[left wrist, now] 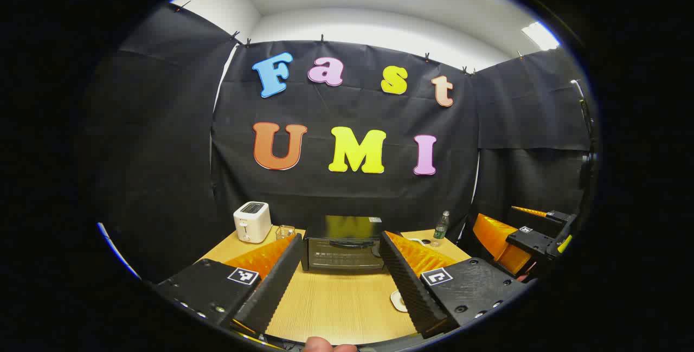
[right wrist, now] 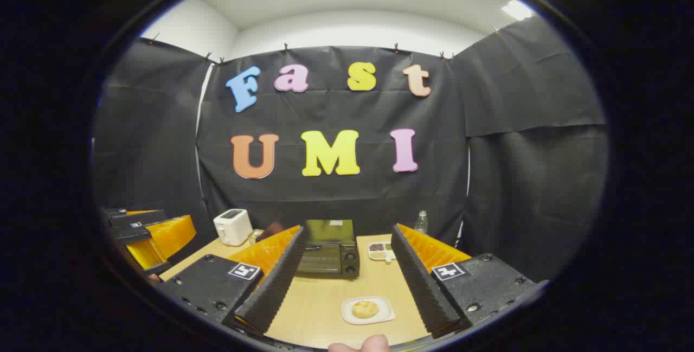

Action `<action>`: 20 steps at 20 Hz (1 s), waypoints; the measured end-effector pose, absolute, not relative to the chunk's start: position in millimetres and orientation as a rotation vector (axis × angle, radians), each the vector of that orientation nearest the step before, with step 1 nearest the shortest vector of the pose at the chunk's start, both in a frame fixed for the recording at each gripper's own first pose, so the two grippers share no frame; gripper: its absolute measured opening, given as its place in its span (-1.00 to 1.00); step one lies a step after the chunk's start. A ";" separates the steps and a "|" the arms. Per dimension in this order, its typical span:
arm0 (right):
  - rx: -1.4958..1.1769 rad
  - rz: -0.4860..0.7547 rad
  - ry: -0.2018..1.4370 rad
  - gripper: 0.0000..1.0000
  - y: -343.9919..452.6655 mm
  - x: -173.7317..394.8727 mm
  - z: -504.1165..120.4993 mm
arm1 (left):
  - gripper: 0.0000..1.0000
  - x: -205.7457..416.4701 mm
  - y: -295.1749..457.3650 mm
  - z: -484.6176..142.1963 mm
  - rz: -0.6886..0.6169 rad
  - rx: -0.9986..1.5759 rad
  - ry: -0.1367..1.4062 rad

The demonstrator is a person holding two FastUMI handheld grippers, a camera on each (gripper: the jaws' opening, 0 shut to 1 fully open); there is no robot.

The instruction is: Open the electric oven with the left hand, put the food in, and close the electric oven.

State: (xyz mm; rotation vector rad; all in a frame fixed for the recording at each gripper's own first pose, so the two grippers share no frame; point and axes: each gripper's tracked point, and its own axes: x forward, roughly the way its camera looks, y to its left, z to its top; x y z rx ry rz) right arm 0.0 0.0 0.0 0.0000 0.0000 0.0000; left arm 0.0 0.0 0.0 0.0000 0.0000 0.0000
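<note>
A black electric oven (left wrist: 342,250) stands at the back of the wooden table (left wrist: 341,303), door closed, handle across its top front. In the right gripper view the oven (right wrist: 328,254) sits ahead, and a round bun (right wrist: 365,308) lies on a small white plate (right wrist: 379,317) in front of it. My left gripper (left wrist: 340,273) is open, held above the table short of the oven. My right gripper (right wrist: 345,276) is open above the plate, holding nothing. The right gripper (left wrist: 534,241) also appears at the right edge of the left gripper view.
A white toaster (left wrist: 252,221) and a small glass (left wrist: 285,231) stand at the back left. A plastic bottle (left wrist: 441,228) stands at the back right. A divided white dish (right wrist: 381,250) with bits of food lies to the right of the oven. Black cloth walls surround the table.
</note>
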 end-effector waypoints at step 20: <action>-0.002 0.012 0.026 1.00 3.2 3.4 -7.1 | 0.86 5.4 3.3 -9.5 0.019 0.008 0.016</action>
